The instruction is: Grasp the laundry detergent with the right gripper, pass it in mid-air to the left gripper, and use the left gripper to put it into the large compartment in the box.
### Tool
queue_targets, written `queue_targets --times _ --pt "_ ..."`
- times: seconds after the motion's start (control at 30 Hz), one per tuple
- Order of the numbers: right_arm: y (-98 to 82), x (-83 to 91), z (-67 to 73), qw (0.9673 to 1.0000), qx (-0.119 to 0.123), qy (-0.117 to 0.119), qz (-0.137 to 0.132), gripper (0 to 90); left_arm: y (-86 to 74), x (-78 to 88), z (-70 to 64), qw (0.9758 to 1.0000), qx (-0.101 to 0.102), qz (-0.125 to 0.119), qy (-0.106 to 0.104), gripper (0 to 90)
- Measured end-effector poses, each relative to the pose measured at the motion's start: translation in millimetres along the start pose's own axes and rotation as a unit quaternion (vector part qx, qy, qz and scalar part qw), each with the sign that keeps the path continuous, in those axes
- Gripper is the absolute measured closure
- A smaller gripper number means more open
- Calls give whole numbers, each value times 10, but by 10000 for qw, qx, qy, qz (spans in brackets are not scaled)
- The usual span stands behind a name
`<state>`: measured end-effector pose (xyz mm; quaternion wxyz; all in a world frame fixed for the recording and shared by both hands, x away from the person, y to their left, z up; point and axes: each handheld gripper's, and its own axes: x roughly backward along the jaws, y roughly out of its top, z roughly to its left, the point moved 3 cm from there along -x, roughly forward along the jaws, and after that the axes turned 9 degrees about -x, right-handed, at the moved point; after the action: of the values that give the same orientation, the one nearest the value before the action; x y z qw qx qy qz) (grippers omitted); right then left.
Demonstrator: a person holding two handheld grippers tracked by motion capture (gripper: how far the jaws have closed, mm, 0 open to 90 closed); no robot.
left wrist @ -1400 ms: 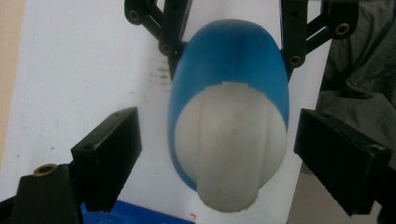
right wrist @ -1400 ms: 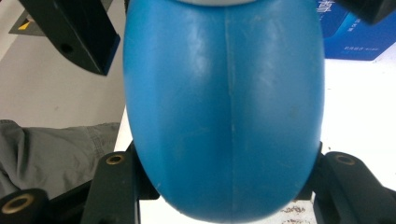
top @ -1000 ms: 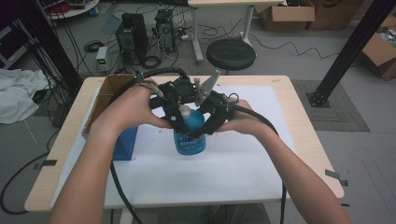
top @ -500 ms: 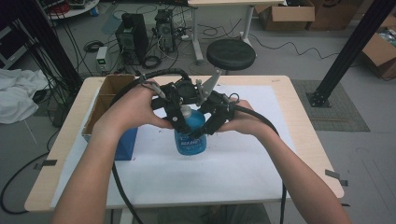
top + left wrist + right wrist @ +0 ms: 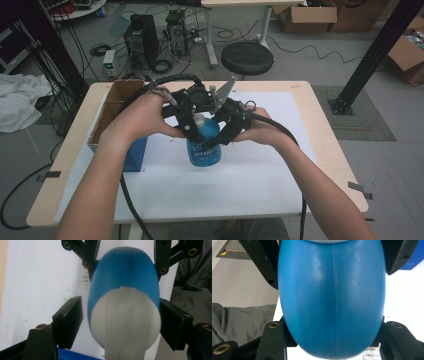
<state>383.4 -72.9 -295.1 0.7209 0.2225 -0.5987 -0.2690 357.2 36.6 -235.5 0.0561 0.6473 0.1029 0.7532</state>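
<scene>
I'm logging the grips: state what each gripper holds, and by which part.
The right gripper is shut on the blue bottle, by its body. The left gripper has its jaws around the white cap, just closing, one pad still apart: not yet gripped.

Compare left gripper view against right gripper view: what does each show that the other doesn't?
Left gripper view: the white cap in full, between the jaws of the left gripper, which have just been closing; one pad stands apart from it. Right gripper view: grey floor past the table edge, and the right gripper clamped on the blue bottle. Both: that bottle, the white table sheet and the person's grey trousers.
</scene>
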Motion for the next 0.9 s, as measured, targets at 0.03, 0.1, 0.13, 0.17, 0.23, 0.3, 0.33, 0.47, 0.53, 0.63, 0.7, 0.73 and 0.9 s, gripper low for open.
queue_targets --times 0.03,0.1,0.13,0.17,0.23,0.3,0.33,0.47,0.53,0.63,0.7,0.73,0.9 --pt "0 0 -1 10000 1 -13 0 449 1 0 0 10000 -10 -1 -5 278" --pt "1 2 -1 10000 7 -15 -6 450 0 -4 5 10000 -32 17 6 288" --pt "1 2 -1 10000 7 -15 -6 450 0 -4 5 10000 -32 17 6 288" --pt "1 2 -3 10000 15 -6 -13 450 0 -5 6 10000 -27 23 2 288" --pt "3 1 -4 10000 31 6 -24 450 5 -12 1 10000 -7 -7 -31 296" --pt "2 0 -5 10000 33 5 -10 450 8 -15 0 10000 -9 -8 -34 303" --pt "-2 2 -1 10000 7 2 8 450 8 -14 2 10000 -17 -1 -35 308" --pt "-3 0 -4 10000 12 10 14 450 9 -18 4 10000 -8 2 -39 318" --pt "-3 0 -4 10000 11 11 6 449 9 -19 7 10000 -16 11 -12 319" --pt "-2 2 -7 10000 19 13 3 450 11 -21 9 10000 -48 36 -22 335" --pt "-1 2 -14 10000 51 12 -18 450 14 -30 6 10000 -36 17 -55 342" --pt "-1 2 -14 10000 51 12 -18 450 17 -35 3 10000 -18 -13 -59 342" --pt "-6 1 -20 10000 41 -7 5 449 19 -39 1 10000 -27 -19 -86 372"
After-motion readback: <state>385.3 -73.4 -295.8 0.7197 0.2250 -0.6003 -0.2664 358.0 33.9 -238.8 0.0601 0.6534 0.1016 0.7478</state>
